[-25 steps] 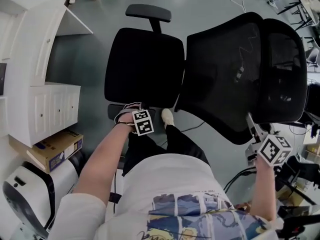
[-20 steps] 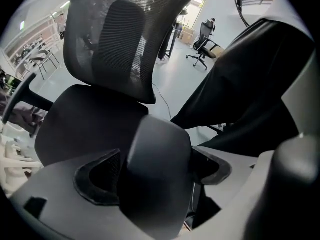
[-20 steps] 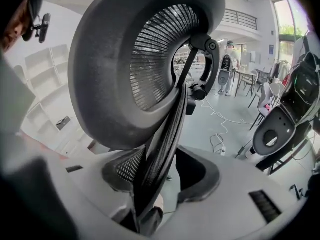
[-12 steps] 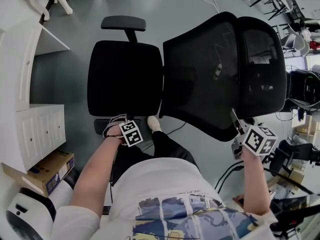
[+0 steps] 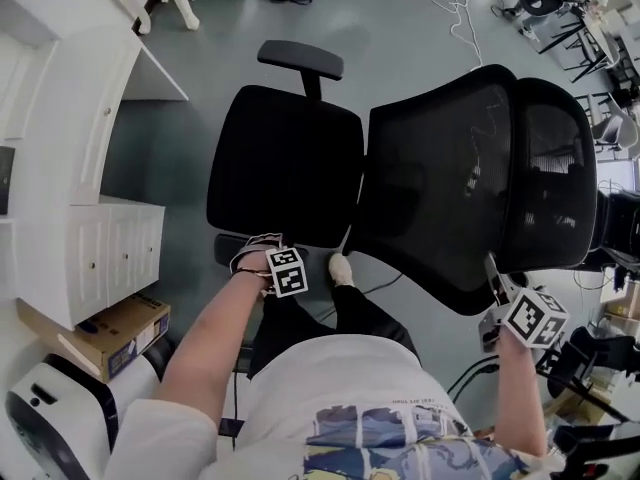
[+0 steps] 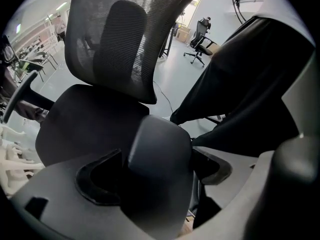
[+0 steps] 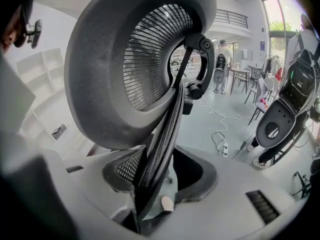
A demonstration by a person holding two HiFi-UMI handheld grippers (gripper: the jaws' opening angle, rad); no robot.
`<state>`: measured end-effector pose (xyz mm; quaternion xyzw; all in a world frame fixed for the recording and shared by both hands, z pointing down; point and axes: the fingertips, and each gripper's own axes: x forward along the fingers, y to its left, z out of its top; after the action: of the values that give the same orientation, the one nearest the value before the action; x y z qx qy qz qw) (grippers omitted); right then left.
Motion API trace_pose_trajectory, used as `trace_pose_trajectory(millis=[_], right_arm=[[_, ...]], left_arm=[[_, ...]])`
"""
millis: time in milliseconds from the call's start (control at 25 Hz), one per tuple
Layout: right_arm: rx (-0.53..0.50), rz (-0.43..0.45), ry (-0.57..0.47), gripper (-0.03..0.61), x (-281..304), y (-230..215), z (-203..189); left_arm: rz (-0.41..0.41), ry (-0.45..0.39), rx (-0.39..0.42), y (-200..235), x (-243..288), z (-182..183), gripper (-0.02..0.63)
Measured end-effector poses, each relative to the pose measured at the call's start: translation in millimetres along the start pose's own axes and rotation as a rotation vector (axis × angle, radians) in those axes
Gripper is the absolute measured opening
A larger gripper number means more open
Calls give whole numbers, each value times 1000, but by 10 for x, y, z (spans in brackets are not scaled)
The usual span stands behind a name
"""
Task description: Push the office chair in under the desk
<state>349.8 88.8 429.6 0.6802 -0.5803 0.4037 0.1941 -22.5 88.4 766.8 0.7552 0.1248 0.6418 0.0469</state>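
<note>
The office chair [image 5: 285, 163] was seen on the grey floor directly before the person, its seat just beside the white drawer unit [image 5: 115, 258] at the left of the head view and its mesh backrest [image 5: 450, 188] turned to the right. The left gripper [image 6: 160, 169] was clamped on the chair's near armrest [image 6: 157, 149], which filled the gap between its jaws. The right gripper [image 7: 155, 194], whose jaws had just been closing, was pressed onto the backrest's lower edge.
</note>
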Motion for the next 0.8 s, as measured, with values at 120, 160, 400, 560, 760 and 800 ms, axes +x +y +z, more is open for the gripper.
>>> trace_pose_trajectory(millis=[120, 160, 400, 560, 760, 800], right_arm=[[4, -2, 4, 178, 67, 137, 35], [8, 0, 0, 176, 98, 192, 61], [18, 28, -11, 172, 322, 467, 209], [10, 40, -6, 172, 466, 695, 300], [28, 63, -14, 166, 618, 1037, 413], [33, 72, -10, 166, 655, 1078, 413]], left_arm=[[1, -18, -2, 45, -24, -101, 445], [3, -24, -4, 68, -36, -141, 445], [16, -37, -23, 282, -110, -374, 445], [14, -36, -40, 416, -200, -603, 445], [17, -36, -64, 556, -288, -910, 445], [19, -38, -66, 583, -305, -967, 445]])
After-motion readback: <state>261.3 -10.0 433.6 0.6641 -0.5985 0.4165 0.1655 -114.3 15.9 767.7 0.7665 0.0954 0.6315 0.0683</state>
